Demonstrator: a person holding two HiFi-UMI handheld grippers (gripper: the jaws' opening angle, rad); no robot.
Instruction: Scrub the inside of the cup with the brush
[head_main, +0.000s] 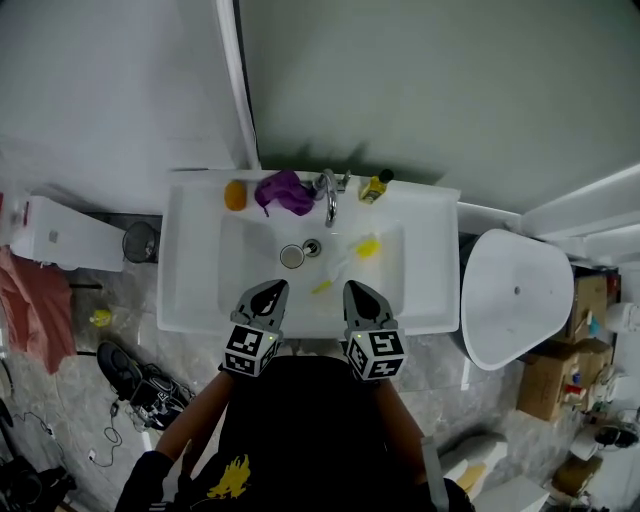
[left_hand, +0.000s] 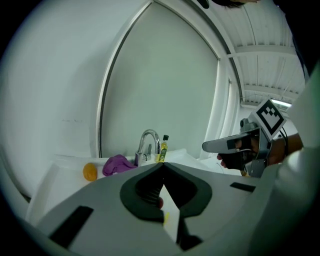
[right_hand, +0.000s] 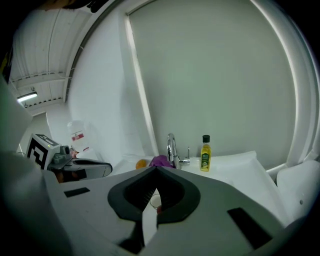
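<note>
A small clear cup (head_main: 292, 256) stands upright in the white sink (head_main: 190, 260), beside the drain. A brush (head_main: 350, 262) with a yellow head and a white handle lies in the basin to the right of the cup. My left gripper (head_main: 272, 288) and right gripper (head_main: 355, 288) hover side by side over the sink's front edge, both shut and holding nothing. In the left gripper view the jaws (left_hand: 162, 166) meet at their tips, and the right gripper (left_hand: 235, 145) shows alongside. In the right gripper view the cup (right_hand: 156, 200) shows through the gap behind the shut jaws (right_hand: 155, 171).
On the sink's back ledge stand a chrome faucet (head_main: 329, 195), a purple cloth (head_main: 284, 190), an orange sponge (head_main: 234, 195) and a yellow bottle (head_main: 375, 186). A white toilet (head_main: 515, 295) stands at the right. Shoes (head_main: 135, 378) lie on the floor at the left.
</note>
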